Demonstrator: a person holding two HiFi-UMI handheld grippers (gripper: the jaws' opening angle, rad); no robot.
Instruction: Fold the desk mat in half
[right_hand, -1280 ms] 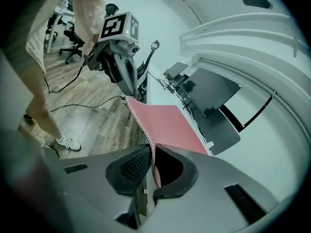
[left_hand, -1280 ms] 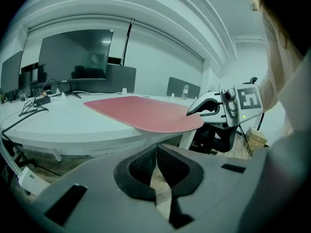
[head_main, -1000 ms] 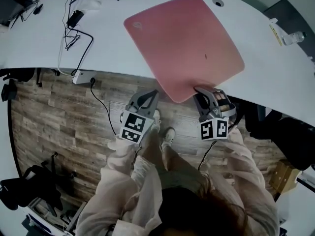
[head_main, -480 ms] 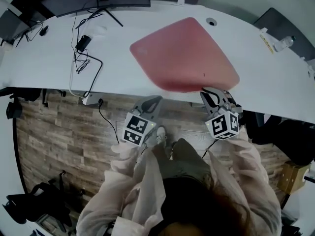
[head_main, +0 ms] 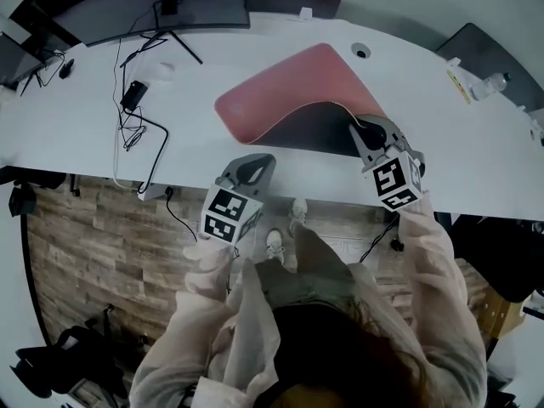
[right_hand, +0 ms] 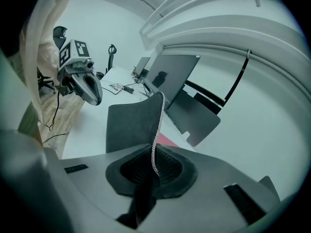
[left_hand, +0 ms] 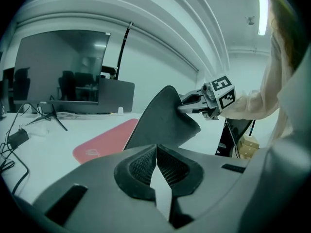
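Note:
A pink desk mat [head_main: 285, 83] lies on the white desk [head_main: 76, 117]. Its near right corner is lifted and curled back, so the dark underside [head_main: 310, 134] shows. My right gripper [head_main: 361, 130] is shut on that raised corner; in the right gripper view the mat's stitched edge [right_hand: 156, 130] runs down between the pads [right_hand: 167, 166]. My left gripper [head_main: 259, 161] hangs over the desk's front edge, left of the mat and apart from it, shut with nothing in it. From the left gripper view [left_hand: 156, 154] the raised flap [left_hand: 163, 123] stands upright, with the right gripper [left_hand: 187, 103] at its top.
A monitor [head_main: 161, 11] stands at the back left. A power adapter [head_main: 132, 94] and loose cables [head_main: 140, 130] lie on the desk's left part. A round cable hole [head_main: 361, 52] is beyond the mat, a bottle [head_main: 493, 82] at far right. Wood floor [head_main: 93, 228] lies below the desk edge.
The right gripper has lifted the mat's near corner up and back over the desk, turning the dark underside into view. The left gripper has stayed near the desk's front edge.

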